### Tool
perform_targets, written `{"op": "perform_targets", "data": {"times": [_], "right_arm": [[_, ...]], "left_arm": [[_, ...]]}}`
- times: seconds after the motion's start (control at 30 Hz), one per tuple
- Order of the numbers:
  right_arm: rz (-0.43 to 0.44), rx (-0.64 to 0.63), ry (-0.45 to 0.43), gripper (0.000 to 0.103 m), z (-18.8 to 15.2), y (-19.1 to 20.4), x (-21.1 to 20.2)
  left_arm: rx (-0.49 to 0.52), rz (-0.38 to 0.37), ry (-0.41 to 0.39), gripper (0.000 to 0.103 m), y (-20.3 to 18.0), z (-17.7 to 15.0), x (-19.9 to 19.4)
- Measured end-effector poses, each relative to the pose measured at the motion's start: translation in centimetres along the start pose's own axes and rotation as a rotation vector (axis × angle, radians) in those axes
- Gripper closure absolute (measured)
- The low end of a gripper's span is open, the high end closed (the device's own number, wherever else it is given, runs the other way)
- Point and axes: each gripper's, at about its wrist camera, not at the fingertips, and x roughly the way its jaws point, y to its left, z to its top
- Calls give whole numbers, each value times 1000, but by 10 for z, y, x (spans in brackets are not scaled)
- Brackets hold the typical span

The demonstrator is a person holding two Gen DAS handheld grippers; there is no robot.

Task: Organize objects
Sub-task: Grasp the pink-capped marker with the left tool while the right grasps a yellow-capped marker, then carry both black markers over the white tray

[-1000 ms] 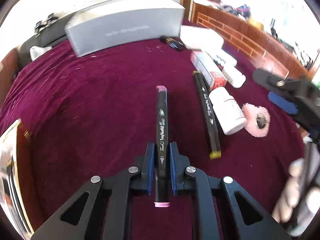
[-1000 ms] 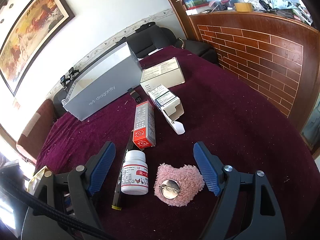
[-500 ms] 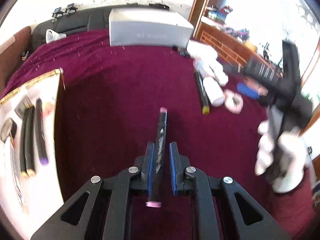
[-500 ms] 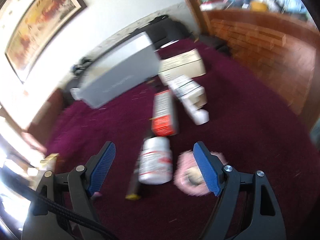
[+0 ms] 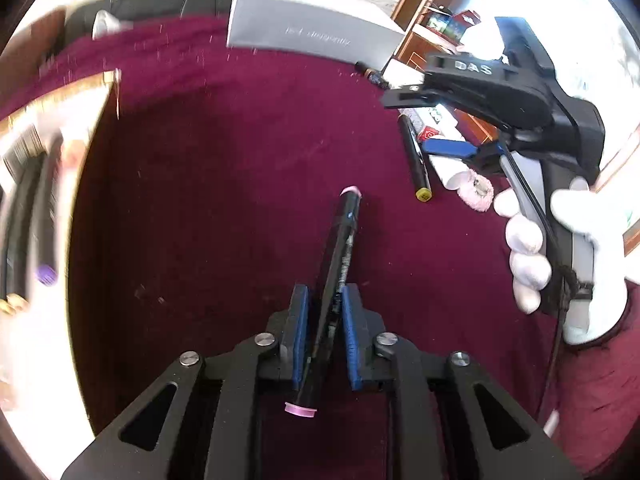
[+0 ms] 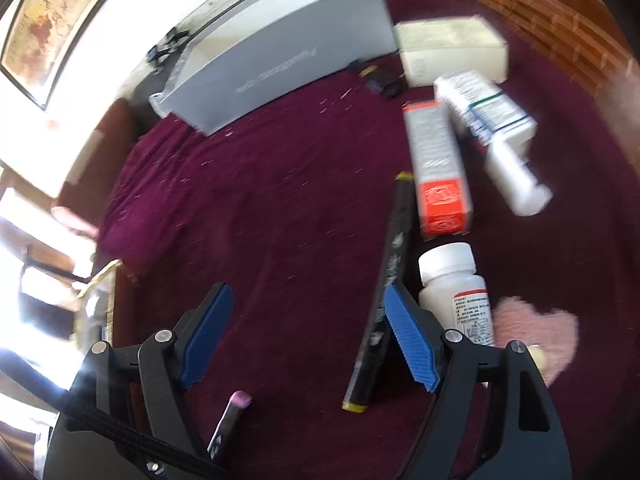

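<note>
Fingers loosening, seemingly, around pink-capped marker.

Left gripper fingers just easing apart, right gripper — spread wide

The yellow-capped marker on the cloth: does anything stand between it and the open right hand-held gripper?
Nothing visible does. The yellow-capped marker lies bare beside the white bottle, just inside one finger of the right hand-held gripper.

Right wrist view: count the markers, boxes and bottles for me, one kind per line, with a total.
Markers: 2, yellow-capped marker, pink-capped marker
Boxes: 4, grey box, cream box, red-and-white box, striped box
Bottles: 2, labelled bottle, plain white bottle
Total: 8
</note>
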Motion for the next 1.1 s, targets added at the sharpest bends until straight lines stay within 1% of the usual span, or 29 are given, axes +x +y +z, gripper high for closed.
{"op": "perform_targets", "data": {"times": [0.1,0.2,0.27,0.4,0.43,0.47,0.5,0.53,0.57,0.6,0.63,0.67,0.7,0.77,0.9,1.1], "right_arm": [[-79,-21,-14,25,-1,4,0],[-143,-49,-8,26,0,9,6],[-191,-64,-2,31,1,11,11],[-284,-95,20,45,1,15,30],[-323,-125,3,45,-1,18,32],[-346,-147,-7,45,-4,20,34],[-364,-165,-17,46,-7,21,35],[-377,-176,-28,48,-10,23,35],[-379,-186,-41,51,-13,22,34],[-379,-187,-50,61,-16,21,32],[-379,-186,-55,80,-16,20,31],[-374,-183,-58,87,-18,15,26],[-361,-175,-57,91,-21,13,22],[-314,-144,-53,91,-25,5,14],[-217,-74,-53,91,-38,-7,0],[-106,-8,-75,91,-62,-7,-19]], "left_arm": [[30,21,-3,87,-4,2,2],[48,36,-4,87,-7,4,5],[55,48,-1,87,-10,7,8],[73,92,-20,87,-16,10,13],[78,106,-27,87,-18,11,14],[85,117,-37,85,-20,11,16],[103,127,-51,82,-23,11,18],[122,138,-62,81,-26,10,19],[144,154,-71,81,-29,8,20],[175,166,-77,81,-32,6,20],[190,163,-78,85,-34,4,19],[191,151,-77,91,-35,2,17],[173,123,-69,92,-31,1,15],[140,88,-57,92,-25,1,11],[79,32,-64,92,-17,-3,-4],[40,-6,-110,92,-8,-9,-31]]}}
